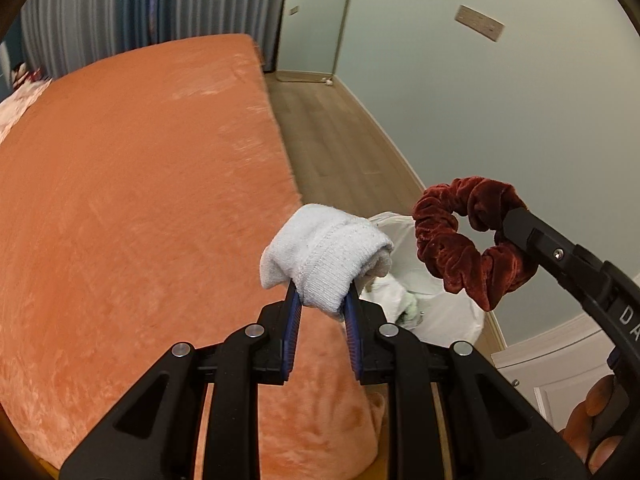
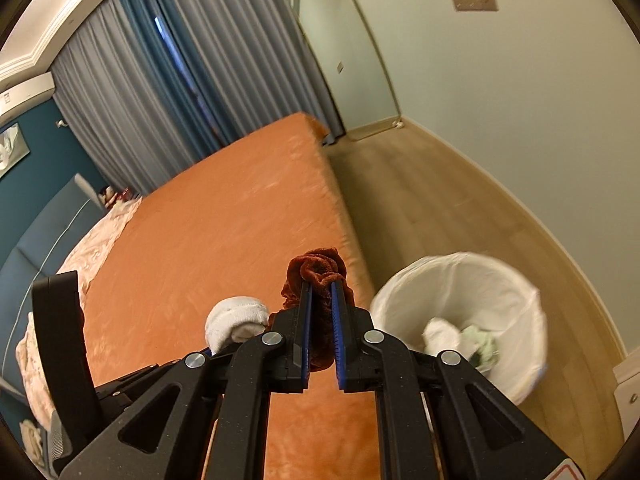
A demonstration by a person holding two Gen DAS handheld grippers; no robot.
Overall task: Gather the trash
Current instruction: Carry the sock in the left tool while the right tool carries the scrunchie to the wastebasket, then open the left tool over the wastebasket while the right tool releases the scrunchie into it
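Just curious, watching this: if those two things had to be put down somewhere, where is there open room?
The orange plush bedspread lies bare from the pink crumpled bedding by the headboard across to its floor-side edge. The wooden floor strip between bed and pale wall is open too. It is crowded only near the white-lined round bin, which already holds crumpled scraps.
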